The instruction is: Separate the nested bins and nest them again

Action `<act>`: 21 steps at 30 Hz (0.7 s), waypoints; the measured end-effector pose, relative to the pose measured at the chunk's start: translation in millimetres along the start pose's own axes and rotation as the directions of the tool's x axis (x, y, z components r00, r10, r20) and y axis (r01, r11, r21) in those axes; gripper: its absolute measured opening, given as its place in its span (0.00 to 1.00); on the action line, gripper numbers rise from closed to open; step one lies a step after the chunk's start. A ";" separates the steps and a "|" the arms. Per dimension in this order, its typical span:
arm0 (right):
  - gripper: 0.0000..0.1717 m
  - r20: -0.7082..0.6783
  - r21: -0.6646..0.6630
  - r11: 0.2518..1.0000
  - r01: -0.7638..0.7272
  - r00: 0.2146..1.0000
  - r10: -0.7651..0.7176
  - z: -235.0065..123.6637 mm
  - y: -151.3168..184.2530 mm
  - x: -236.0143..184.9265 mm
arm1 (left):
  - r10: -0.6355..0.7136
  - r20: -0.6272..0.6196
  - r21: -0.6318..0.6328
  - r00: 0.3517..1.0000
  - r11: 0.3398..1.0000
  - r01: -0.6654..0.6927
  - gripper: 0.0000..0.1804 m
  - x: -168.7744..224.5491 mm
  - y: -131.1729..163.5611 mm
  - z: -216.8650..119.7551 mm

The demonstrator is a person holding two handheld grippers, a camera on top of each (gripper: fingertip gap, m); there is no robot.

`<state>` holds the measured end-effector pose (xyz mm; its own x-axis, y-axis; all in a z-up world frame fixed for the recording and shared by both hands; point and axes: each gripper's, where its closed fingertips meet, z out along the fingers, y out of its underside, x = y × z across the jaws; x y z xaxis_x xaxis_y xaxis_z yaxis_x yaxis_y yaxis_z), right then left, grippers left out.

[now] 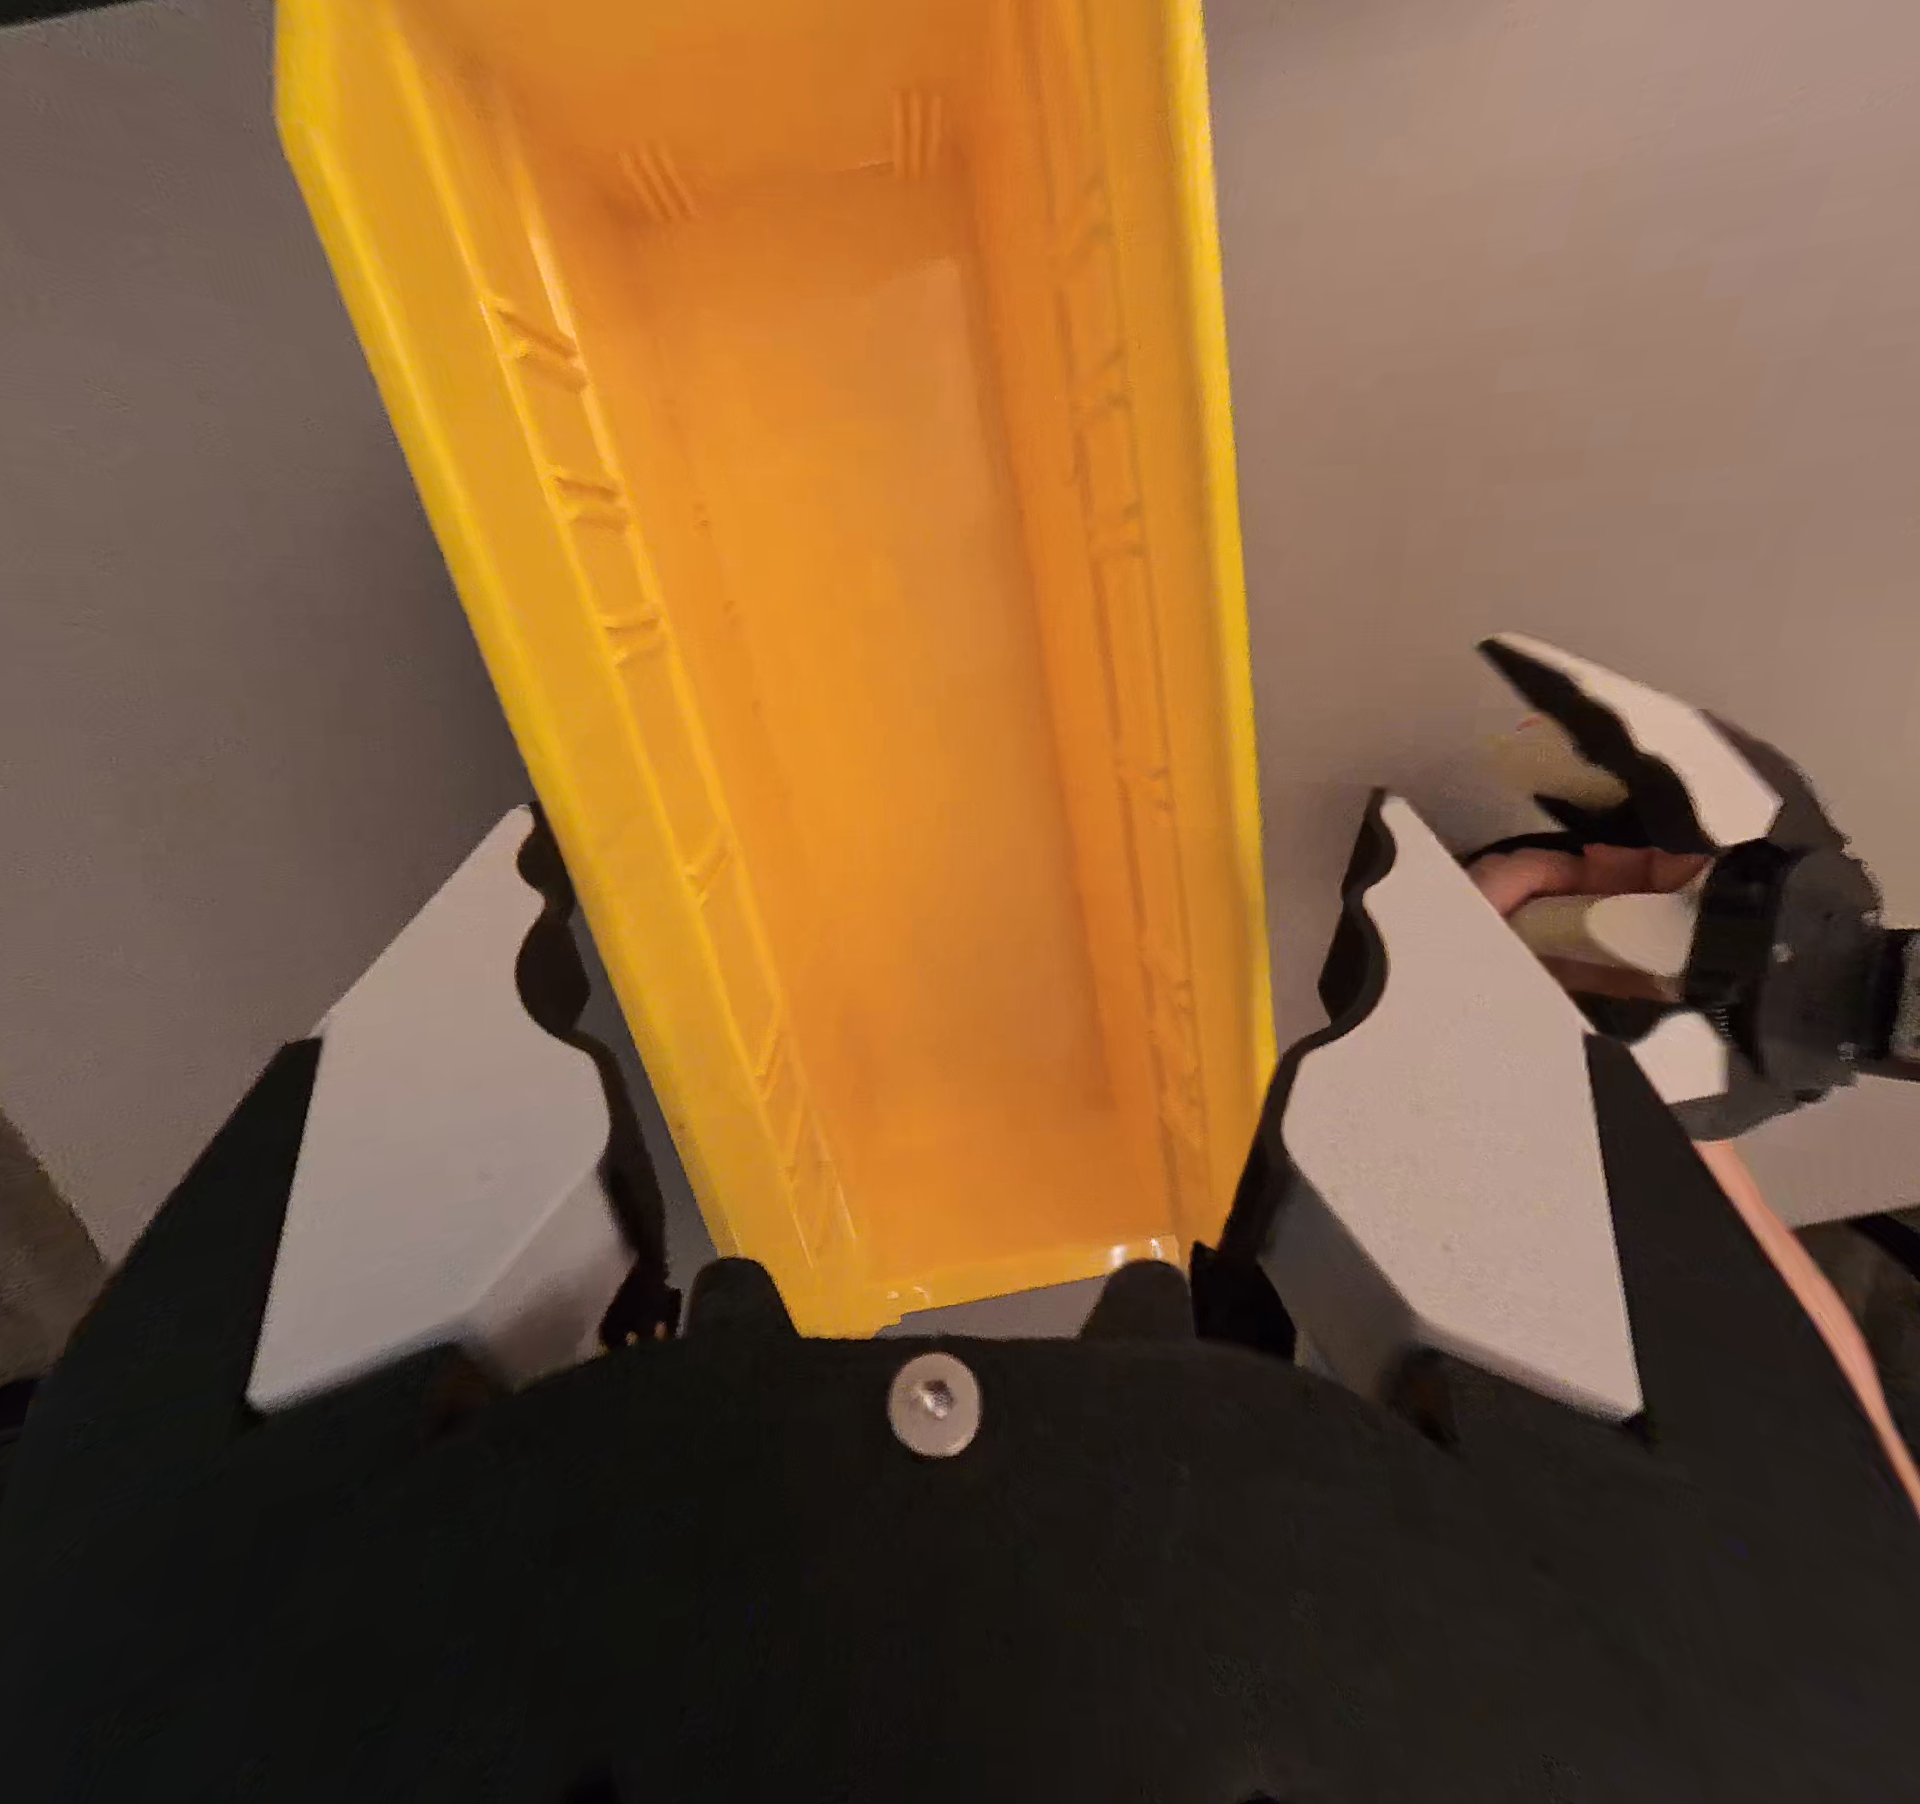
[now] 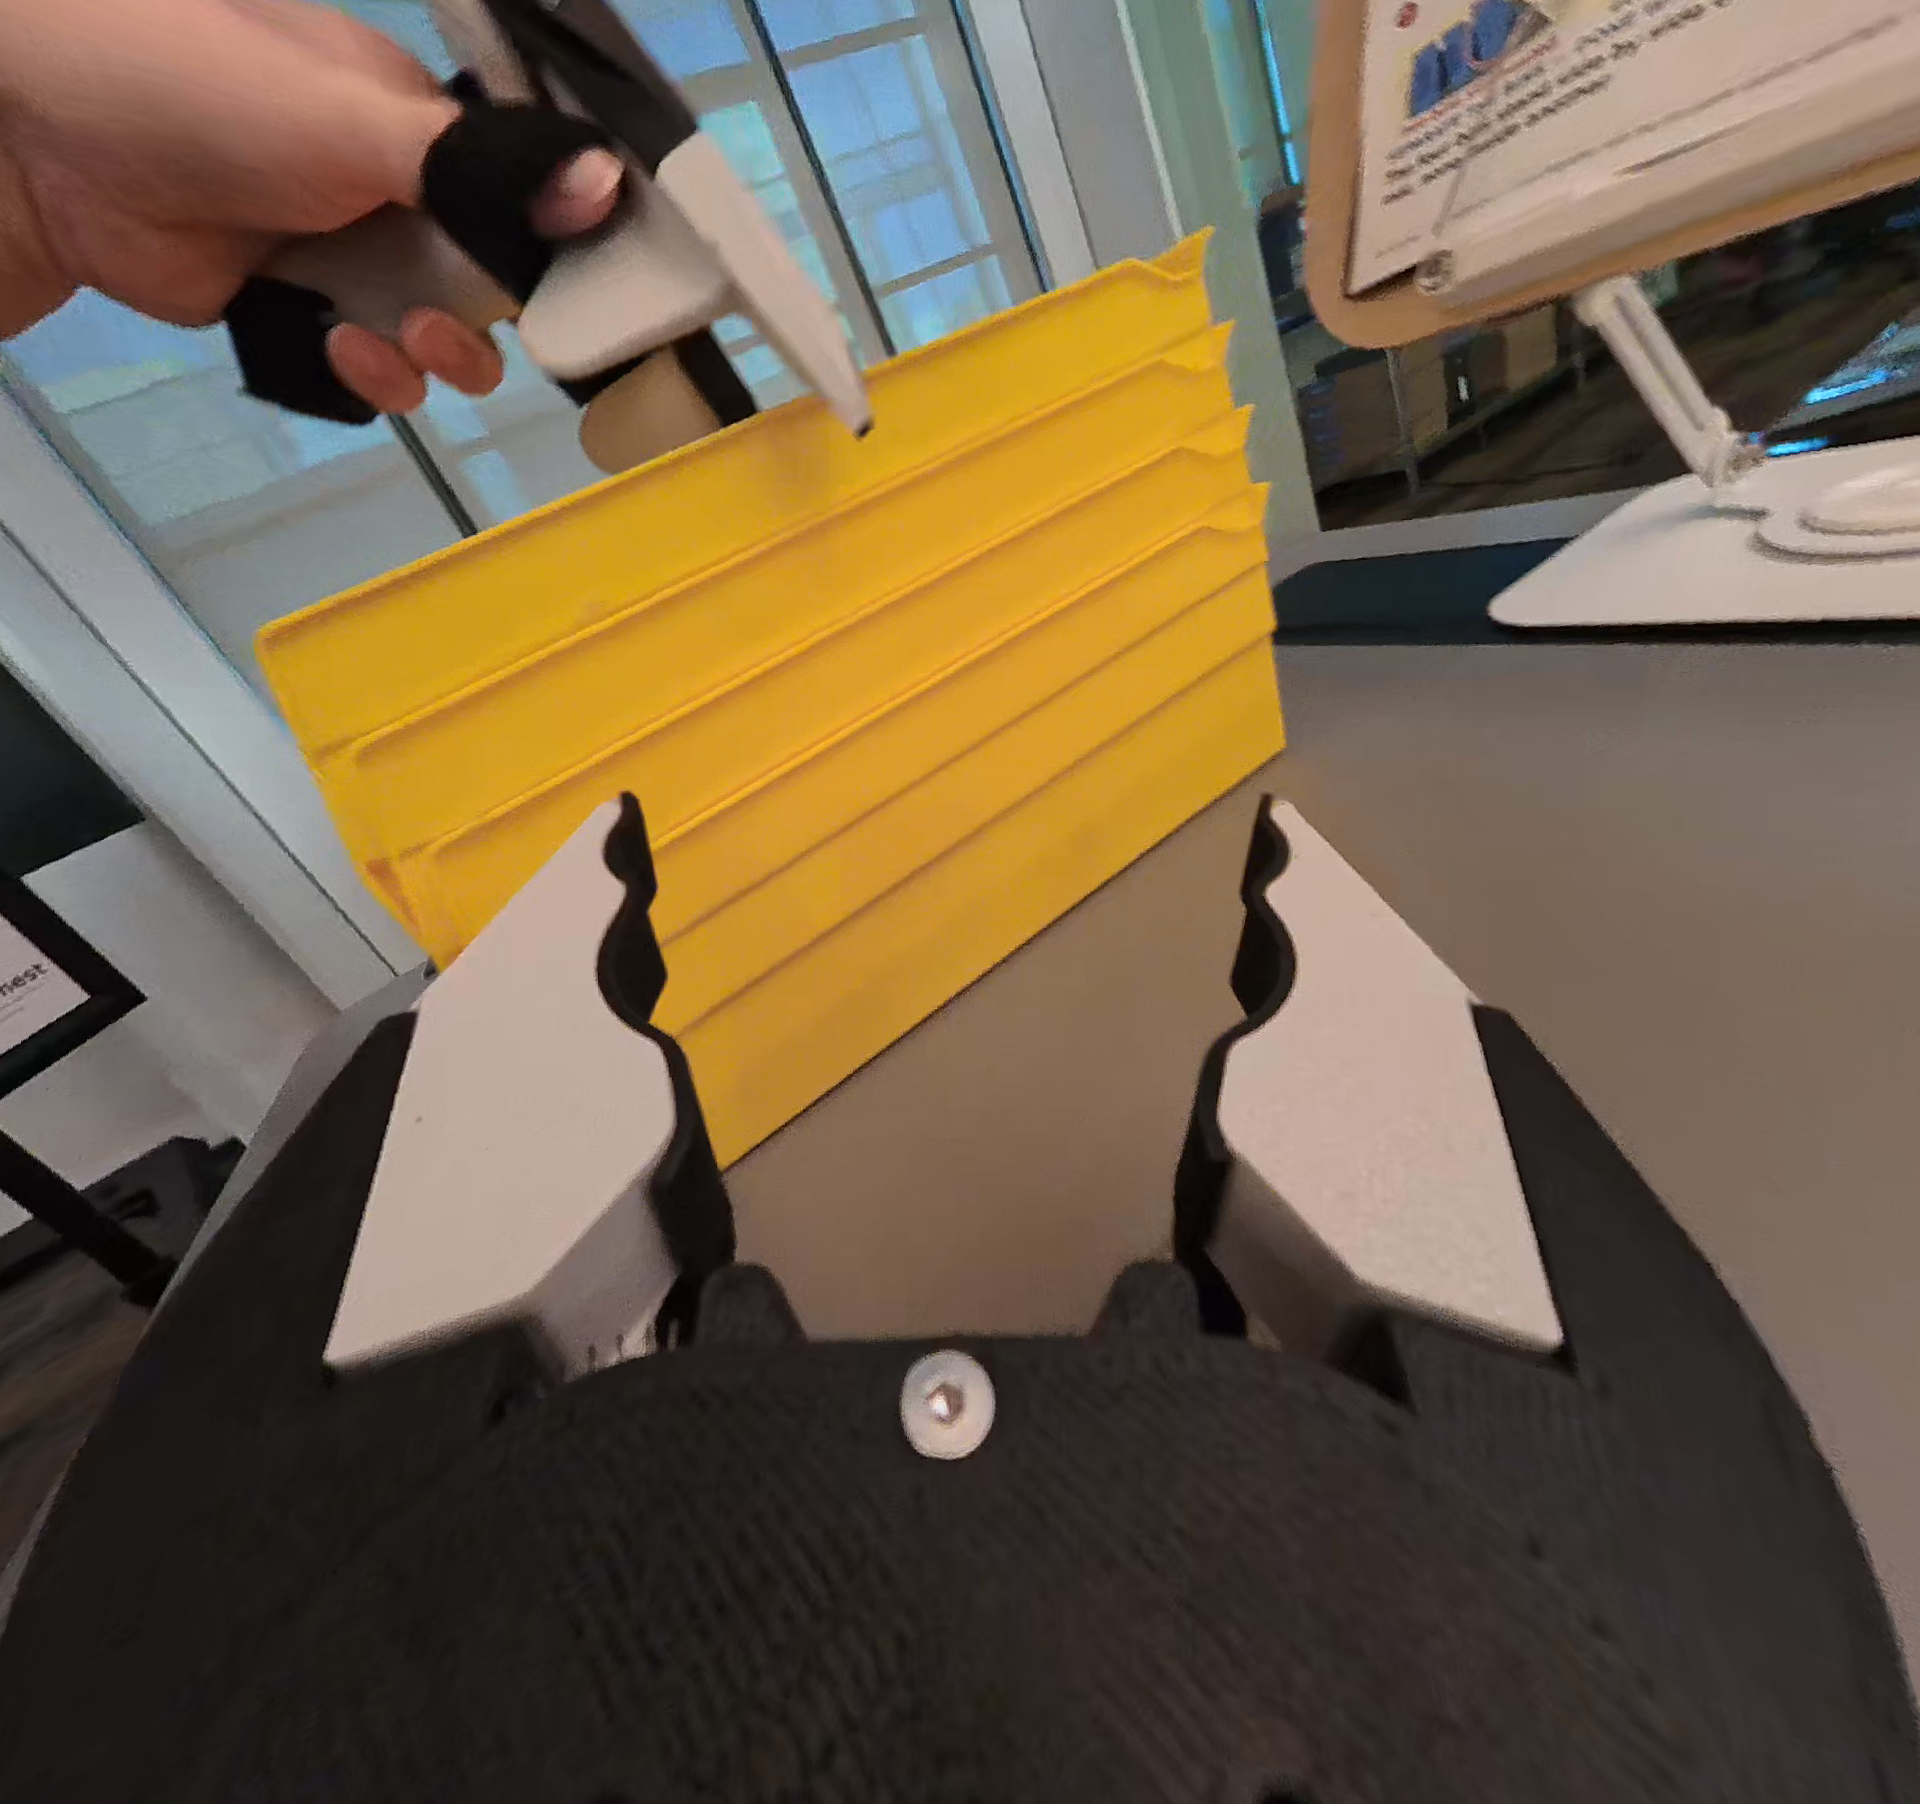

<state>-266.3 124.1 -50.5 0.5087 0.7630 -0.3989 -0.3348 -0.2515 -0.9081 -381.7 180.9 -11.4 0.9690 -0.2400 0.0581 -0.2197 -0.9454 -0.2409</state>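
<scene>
A stack of several nested yellow bins (image 2: 790,674) stands on the grey table (image 2: 1558,923). In the left wrist view I look down into the top bin (image 1: 883,611). My left gripper (image 1: 956,814) is wide open astride the bin's near end, with a clear gap between the right finger (image 1: 1455,1027) and the bin's rim. In the right wrist view one left finger (image 2: 769,300) hangs just over the stack's top rim. My right gripper (image 2: 945,804) is open and empty, low in front of the stack's long side. It also shows at the right in the left wrist view (image 1: 1662,819).
A board with a printed sheet on a white stand (image 2: 1610,92) rises at the right, its flat white base (image 2: 1714,549) on the table's far edge. A person's hand (image 2: 156,144) holds the left gripper. Windows lie behind the stack. A framed sign (image 2: 42,1006) is at the left.
</scene>
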 end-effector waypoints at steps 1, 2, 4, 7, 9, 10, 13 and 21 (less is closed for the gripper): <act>0.65 -0.013 0.011 1.000 -0.022 1.000 0.022 -2.2 -2.0 5.2 | 0.002 0.017 -0.019 1.000 1.000 -0.002 0.80 -2.2 2.7 3.7; 0.65 -0.019 0.030 0.999 -0.045 0.999 0.046 -4.8 -5.3 8.7 | 0.001 0.020 -0.035 1.000 0.999 0.000 0.80 -2.8 5.0 7.2; 0.65 -0.023 0.057 0.995 -0.079 0.997 0.080 -9.8 -10.5 13.3 | -0.012 0.021 -0.043 1.000 0.999 0.013 0.80 -3.5 6.6 12.3; 0.65 -0.041 0.062 0.993 -0.100 0.994 0.102 -13.4 -11.2 20.9 | -0.001 0.060 -0.045 0.998 0.999 0.004 0.78 -7.4 7.1 14.9; 0.65 -0.036 0.060 0.990 -0.127 0.991 0.129 -13.1 -10.3 23.2 | 0.002 0.064 -0.043 0.998 0.999 0.001 0.77 -7.3 7.2 14.4; 0.64 -0.027 0.059 0.988 -0.141 0.989 0.143 -12.8 -9.9 23.3 | 0.002 0.063 -0.042 0.998 0.999 0.001 0.76 -7.5 7.1 14.2; 0.62 -0.006 0.043 0.984 -0.174 0.985 0.174 -11.5 -6.9 23.5 | 0.002 0.058 -0.041 0.998 0.999 0.000 0.75 -7.7 7.1 13.6; 0.62 -0.010 0.043 0.984 -0.173 0.985 0.173 -11.6 -6.8 25.7 | 0.004 0.058 -0.069 0.998 0.998 0.000 0.72 -7.8 8.1 12.5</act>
<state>-241.8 138.5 -56.1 0.4508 0.7019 -0.5514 -0.4516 -0.3536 -0.8192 -389.6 177.9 -25.9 0.9731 -0.2302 0.0011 -0.2265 -0.9585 -0.1731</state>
